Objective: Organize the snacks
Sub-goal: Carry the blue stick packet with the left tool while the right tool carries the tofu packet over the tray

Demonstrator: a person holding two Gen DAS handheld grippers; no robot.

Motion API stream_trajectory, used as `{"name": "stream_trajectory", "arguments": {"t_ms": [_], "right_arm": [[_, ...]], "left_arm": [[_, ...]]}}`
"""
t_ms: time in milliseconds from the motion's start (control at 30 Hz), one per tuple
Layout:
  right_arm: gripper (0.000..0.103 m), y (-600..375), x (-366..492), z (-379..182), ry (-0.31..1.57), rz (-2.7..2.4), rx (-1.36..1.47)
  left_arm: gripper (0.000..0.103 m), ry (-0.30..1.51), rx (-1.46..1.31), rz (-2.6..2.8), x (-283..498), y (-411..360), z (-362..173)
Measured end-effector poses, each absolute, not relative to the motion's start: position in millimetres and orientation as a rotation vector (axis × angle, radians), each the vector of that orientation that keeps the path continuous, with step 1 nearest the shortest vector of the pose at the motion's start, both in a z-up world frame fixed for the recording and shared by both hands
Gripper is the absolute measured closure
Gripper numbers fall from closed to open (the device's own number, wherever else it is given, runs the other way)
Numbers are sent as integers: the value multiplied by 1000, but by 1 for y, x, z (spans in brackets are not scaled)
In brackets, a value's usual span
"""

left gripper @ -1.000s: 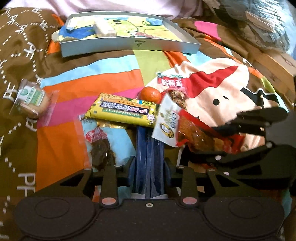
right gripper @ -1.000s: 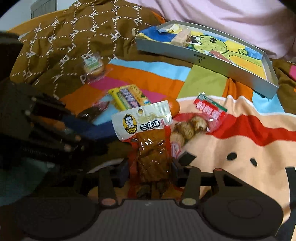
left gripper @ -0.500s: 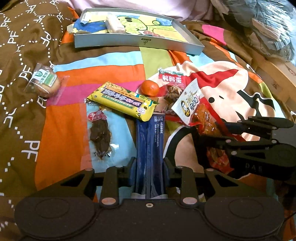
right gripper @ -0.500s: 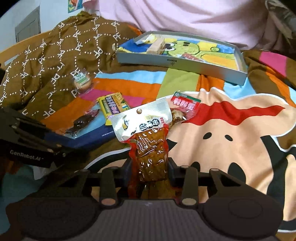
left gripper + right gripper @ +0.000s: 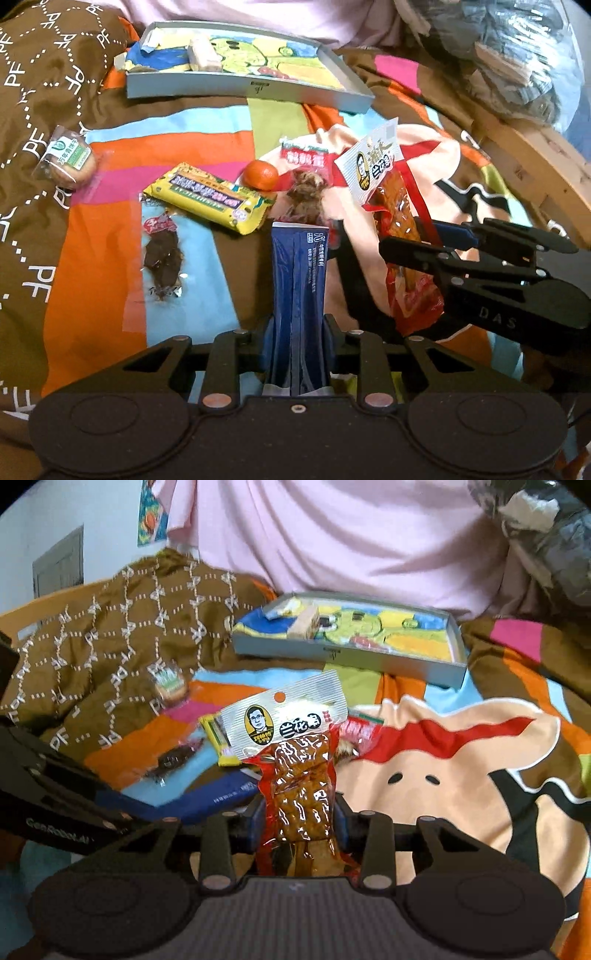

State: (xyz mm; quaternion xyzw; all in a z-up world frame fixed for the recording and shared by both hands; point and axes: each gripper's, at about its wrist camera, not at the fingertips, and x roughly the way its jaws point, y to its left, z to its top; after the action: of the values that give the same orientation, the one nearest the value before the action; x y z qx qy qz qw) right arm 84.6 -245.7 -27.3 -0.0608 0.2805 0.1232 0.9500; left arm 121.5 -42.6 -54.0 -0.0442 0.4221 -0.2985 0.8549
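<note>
My left gripper (image 5: 297, 332) is shut on a long dark blue packet (image 5: 298, 280), which stands up off the bedspread. My right gripper (image 5: 301, 823) is shut on a red-edged pack of brown tofu strips with a silver header (image 5: 295, 775). The left wrist view shows that pack (image 5: 391, 206) held just right of the blue packet. A shallow grey tray with a cartoon picture inside (image 5: 236, 86) lies at the far side, with a beige wrapped bar (image 5: 203, 55) in it. Both grippers hang side by side, well short of the tray (image 5: 332, 653).
On the colourful bedspread lie a yellow bar (image 5: 210, 197), a small orange (image 5: 260, 174), a dark jerky pack (image 5: 162, 251), a red-labelled pack (image 5: 304, 173) and a wrapped round cake (image 5: 70, 162). A pink sheet rises behind the tray. A wooden edge (image 5: 535, 173) runs at right.
Both grippers have risen with their packets, which now hang clear of the bedspread. The right gripper has tilted up and moved towards the tray, which looks nearer in its view.
</note>
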Motion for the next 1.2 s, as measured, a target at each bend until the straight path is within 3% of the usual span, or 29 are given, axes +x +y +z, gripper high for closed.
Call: {"name": "stream_trajectory", "arguments": {"t_ms": [500,967,1200], "right_arm": [[62,-259,90,-13,488,263,-65],[61,-305,190,61,369,236,-134],[61,-314,267,94,403,208,-120]], "left_arm": [[76,658,-223,-519,133,-31,-19],[76,455,-201,-326,265,-67,69],[75,439,-196,-333,333,-100,82]]}}
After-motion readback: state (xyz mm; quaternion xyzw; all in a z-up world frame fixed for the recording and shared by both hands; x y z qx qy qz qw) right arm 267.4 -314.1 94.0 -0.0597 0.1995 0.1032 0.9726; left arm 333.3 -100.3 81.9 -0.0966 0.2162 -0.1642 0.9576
